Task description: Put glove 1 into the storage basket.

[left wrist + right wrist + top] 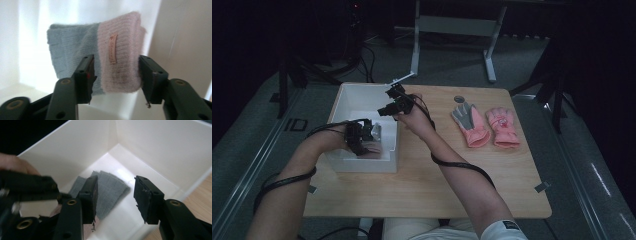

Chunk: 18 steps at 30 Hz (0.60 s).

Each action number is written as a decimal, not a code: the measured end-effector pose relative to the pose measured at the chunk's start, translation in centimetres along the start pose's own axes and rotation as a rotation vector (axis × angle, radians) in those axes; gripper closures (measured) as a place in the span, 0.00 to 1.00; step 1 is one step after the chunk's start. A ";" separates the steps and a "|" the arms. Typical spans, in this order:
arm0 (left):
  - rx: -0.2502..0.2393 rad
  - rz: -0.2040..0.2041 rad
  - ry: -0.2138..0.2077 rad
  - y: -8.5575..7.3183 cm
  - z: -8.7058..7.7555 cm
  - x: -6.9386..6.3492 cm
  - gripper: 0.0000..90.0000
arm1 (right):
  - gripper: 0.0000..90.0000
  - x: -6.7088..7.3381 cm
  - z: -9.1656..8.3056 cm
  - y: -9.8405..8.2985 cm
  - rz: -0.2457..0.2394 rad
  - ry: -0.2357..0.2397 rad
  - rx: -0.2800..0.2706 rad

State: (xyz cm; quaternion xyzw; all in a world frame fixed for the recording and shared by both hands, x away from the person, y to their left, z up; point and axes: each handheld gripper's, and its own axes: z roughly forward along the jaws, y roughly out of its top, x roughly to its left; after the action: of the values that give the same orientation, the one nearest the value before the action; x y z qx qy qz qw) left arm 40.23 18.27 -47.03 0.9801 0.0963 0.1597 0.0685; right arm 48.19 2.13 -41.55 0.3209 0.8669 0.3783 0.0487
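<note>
A knit mitten [75, 50], grey with a pink cuff [122, 45] and a small tag, lies inside the white box [362, 92]. My left gripper [116, 75] is down in the box [185, 37] with its jaws either side of the pink cuff, which looks unsqueezed, so the gripper is open. My right gripper [116, 197] is open with nothing between its jaws, hovering over the box's right wall [155, 150]. Below it grey knit fabric [110, 187] lies on the box floor. From above, the left gripper [362, 137] is at the box's near end and the right gripper [389, 107] is at its right rim.
A pair of pink and grey gloves [472, 125] [503, 127] lies flat on the wooden table [427, 185], right of the box. A small round grey object [459, 99] sits just behind them. Cables trail from both grippers along the forearms.
</note>
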 end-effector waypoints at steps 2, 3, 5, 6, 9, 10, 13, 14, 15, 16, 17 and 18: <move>-0.026 -0.025 0.013 -0.2 -0.8 0.1 0.49 | 0.58 -0.2 -1.1 -0.3 -0.005 0.013 -0.014; -0.032 -0.033 0.016 -0.3 -1.2 0.2 0.49 | 0.58 -0.3 -1.7 -0.5 -0.008 0.018 -0.023; -0.043 -0.055 0.025 -0.5 -1.9 0.2 0.49 | 0.58 -0.5 -2.8 -0.9 -0.010 0.030 -0.042; -0.065 -0.068 0.017 -0.5 -2.2 0.1 0.49 | 0.58 -0.5 -3.3 -1.2 -0.012 0.034 -0.053; -0.069 -0.081 0.032 -0.5 -3.2 0.0 0.49 | 0.57 -0.8 -5.0 -2.0 -0.021 0.046 -0.079; -0.079 -0.085 0.034 -0.5 -3.5 0.0 0.49 | 0.57 -0.8 -5.5 -2.2 -0.028 0.044 -0.086; -0.117 -0.100 0.040 0.1 -4.6 -0.1 0.49 | 0.57 -1.3 -6.9 -3.2 -0.027 0.043 -0.106; -0.132 -0.099 0.042 0.4 -5.0 -0.2 0.49 | 0.57 -1.5 -7.4 -3.5 -0.027 0.038 -0.111; -0.148 -0.098 0.038 0.8 -5.3 -0.2 0.49 | 0.57 -1.8 -7.8 -3.8 -0.030 0.037 -0.113; -0.161 -0.097 0.039 1.2 -5.6 -0.3 0.49 | 0.57 -2.0 -8.2 -4.2 -0.031 0.035 -0.115; -0.175 -0.096 0.038 1.6 -5.8 -0.4 0.49 | 0.57 -2.2 -8.7 -4.6 -0.034 0.029 -0.117; -0.195 -0.097 0.029 2.1 -6.0 -0.4 0.49 | 0.58 -2.5 -9.1 -5.0 -0.035 0.024 -0.120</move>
State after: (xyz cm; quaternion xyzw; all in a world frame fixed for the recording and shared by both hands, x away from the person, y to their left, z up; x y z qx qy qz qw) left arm 38.24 16.77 -41.17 0.9606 0.1285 0.1789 0.1696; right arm 44.59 -7.55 -38.93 0.2976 0.8486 0.4327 0.0640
